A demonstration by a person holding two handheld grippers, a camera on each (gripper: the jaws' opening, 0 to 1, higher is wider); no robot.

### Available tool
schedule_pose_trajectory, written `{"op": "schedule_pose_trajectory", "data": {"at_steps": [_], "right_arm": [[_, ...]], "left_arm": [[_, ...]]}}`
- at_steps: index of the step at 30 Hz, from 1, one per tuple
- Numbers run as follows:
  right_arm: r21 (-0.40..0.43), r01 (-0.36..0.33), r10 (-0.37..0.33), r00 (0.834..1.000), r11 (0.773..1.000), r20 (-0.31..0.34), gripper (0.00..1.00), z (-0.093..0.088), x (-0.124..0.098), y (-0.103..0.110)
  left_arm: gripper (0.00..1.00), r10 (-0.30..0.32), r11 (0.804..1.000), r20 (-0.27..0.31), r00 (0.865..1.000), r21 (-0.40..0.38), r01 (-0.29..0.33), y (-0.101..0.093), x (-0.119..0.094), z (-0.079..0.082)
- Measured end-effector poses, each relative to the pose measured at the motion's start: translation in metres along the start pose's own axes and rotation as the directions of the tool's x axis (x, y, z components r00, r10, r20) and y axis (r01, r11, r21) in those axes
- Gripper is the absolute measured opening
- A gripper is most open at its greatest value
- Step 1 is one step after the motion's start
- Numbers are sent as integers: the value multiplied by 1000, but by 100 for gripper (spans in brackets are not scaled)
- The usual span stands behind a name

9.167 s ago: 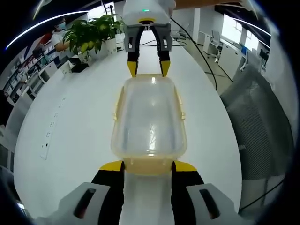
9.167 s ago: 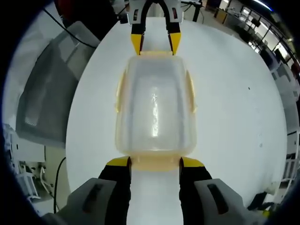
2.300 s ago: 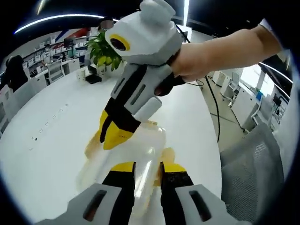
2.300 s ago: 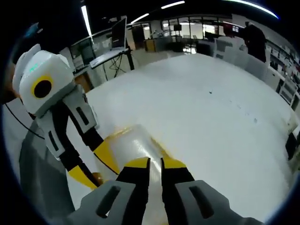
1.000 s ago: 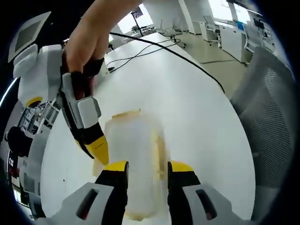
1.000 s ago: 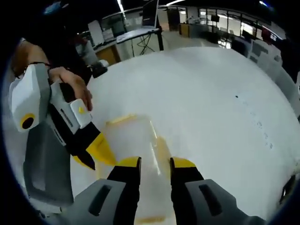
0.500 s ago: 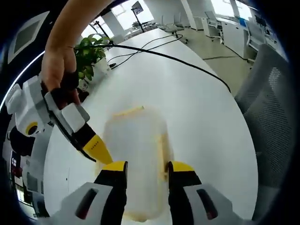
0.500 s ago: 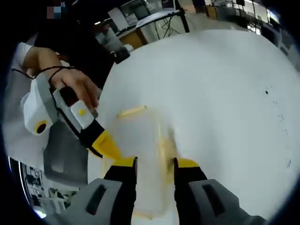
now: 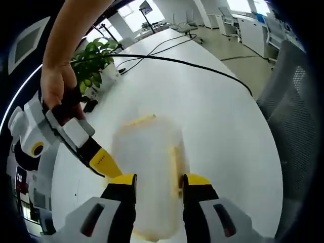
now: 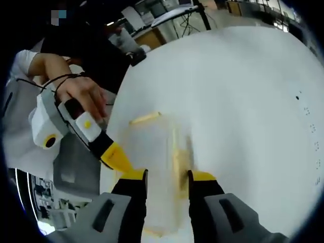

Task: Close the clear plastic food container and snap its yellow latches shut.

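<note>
1. Left hand-held gripper (image 9: 154, 178): jaws apart, straddling the near end of the container (image 9: 147, 167) from above, not clamped on it. Looks placed to steady the box or press the lid down.
2. Right hand-held gripper (image 10: 164, 174): jaws likewise spread over the container (image 10: 159, 167), nothing gripped. In the left gripper view it comes in from the left (image 9: 101, 162), yellow tip at the container's left edge; whether it touches is too blurred to tell. Likely lined up on that side's latch.
3. In the right gripper view the left hand-held gripper comes in from the left (image 10: 115, 157), tip close by the container's left side, held by a person's hand (image 10: 81, 96).
4. Container lies flat on the white worktop (image 9: 212, 116), lid apparently on. Yellow latch (image 9: 177, 164) runs along its right side, another latch (image 9: 137, 121) at the far end. Blurred, so can't tell which are snapped.
5. Judgement: closing seems done, latching in hand; both tools stay open so the tips can push flaps instead of pinching.
6. Further out: a cable (image 9: 192, 63) across the far worktop, a plant (image 9: 96, 66) far left, a mesh chair (image 9: 296, 116) on the right.
</note>
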State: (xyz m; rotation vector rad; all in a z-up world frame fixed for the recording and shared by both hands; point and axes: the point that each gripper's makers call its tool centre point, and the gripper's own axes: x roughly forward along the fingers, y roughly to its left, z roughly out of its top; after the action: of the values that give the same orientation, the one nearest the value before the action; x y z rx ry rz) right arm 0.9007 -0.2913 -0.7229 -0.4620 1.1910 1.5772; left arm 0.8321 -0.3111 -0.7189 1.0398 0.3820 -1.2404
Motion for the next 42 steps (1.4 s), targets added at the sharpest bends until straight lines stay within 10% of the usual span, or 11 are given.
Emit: {"op": "schedule_pose_trajectory", "data": {"at_steps": [16, 30, 42], "right_arm": [[81, -64, 64, 998, 995, 4, 33, -4, 6, 7], [-68, 28, -29, 999, 997, -19, 34, 3, 1, 1], [-8, 19, -19, 1000, 1000, -10, 32, 2, 1, 0]], "left_arm": [[28, 1, 999, -16, 1000, -43, -1, 2, 0, 0], [27, 10, 998, -28, 1000, -56, -11, 5, 1, -2], [26, 11, 997, -28, 1000, -70, -13, 7, 2, -2]]}}
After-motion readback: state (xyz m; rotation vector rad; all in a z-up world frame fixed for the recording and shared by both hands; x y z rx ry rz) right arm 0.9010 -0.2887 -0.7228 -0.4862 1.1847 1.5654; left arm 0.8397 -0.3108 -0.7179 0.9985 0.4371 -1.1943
